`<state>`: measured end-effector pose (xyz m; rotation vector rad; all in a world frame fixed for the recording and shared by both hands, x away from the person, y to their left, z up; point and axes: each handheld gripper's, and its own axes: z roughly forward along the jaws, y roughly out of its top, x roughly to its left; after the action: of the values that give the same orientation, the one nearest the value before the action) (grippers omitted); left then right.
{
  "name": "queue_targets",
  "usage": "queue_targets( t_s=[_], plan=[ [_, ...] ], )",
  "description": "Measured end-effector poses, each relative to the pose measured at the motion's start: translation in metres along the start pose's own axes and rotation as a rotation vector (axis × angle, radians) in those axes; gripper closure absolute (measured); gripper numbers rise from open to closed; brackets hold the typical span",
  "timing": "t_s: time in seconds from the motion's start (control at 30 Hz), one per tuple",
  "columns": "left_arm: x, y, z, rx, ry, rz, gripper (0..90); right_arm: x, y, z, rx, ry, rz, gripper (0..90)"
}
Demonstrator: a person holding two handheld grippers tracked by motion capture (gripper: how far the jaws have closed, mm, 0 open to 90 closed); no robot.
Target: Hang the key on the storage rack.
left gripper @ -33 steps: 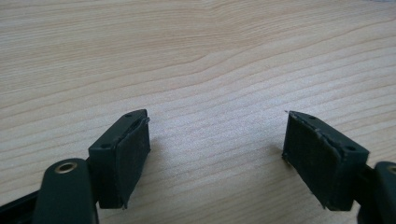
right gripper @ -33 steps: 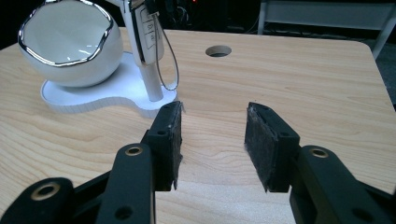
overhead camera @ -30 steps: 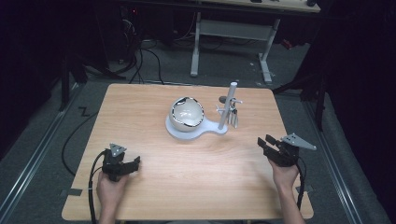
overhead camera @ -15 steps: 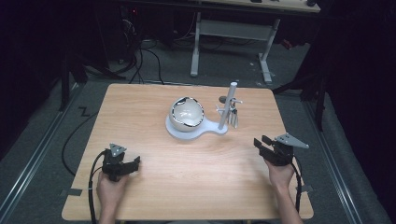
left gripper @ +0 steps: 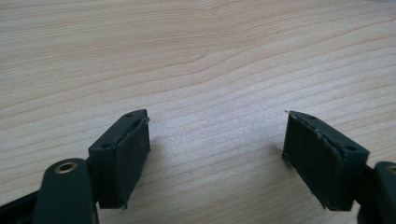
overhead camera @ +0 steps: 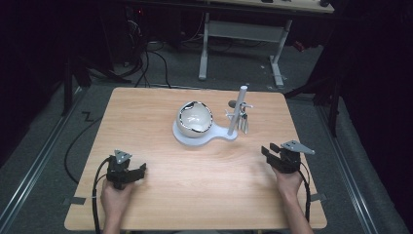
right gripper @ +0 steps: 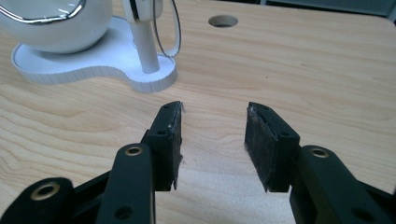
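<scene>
A white bowl with a dark, chrome-looking rim (overhead camera: pixel 194 118) sits on a white keyhole-shaped base (overhead camera: pixel 204 134) at the table's middle back. A white post (overhead camera: pixel 238 111) rises from the base's right lobe, with small metal pieces hanging from it (overhead camera: pixel 243 122). In the right gripper view the bowl (right gripper: pixel 51 23), base (right gripper: pixel 93 63) and post (right gripper: pixel 142 42) lie ahead to the left. My right gripper (overhead camera: pixel 269 152) (right gripper: pixel 212 140) is open at the right front, empty. My left gripper (overhead camera: pixel 139 170) (left gripper: pixel 215 158) rests open low over bare wood at the left front.
The wooden table (overhead camera: pixel 160 195) has a round cable hole (right gripper: pixel 222 21) behind the post. Behind the table stand a white desk frame (overhead camera: pixel 241 34) and floor cables (overhead camera: pixel 156 53). Dark floor surrounds the table, with rails at both sides.
My right gripper has drifted slightly left and toward the front edge. The left gripper and the bowl stand have not moved.
</scene>
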<state>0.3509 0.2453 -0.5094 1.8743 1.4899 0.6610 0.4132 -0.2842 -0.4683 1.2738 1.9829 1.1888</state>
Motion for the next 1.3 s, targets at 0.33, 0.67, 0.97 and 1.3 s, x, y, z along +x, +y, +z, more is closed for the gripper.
queue_targets(
  t_s=[0.33,0.67,0.97,1.3],
  plan=[
    [0.000,0.000,0.000,0.000,0.000,0.000,23.2,-0.002,-0.007,0.007,0.035,-0.005,0.004,56.4],
    [0.000,0.000,0.000,0.000,0.000,0.000,23.2,0.001,-0.011,0.018,0.066,-0.004,-0.004,54.9],
    [0.000,0.000,0.000,0.000,0.000,0.000,23.2,0.003,-0.015,0.026,0.112,-0.010,-0.018,54.3],
    [0.000,0.000,0.000,0.000,0.000,0.000,23.2,0.005,-0.019,0.035,0.145,-0.019,-0.034,54.0]
  ],
)
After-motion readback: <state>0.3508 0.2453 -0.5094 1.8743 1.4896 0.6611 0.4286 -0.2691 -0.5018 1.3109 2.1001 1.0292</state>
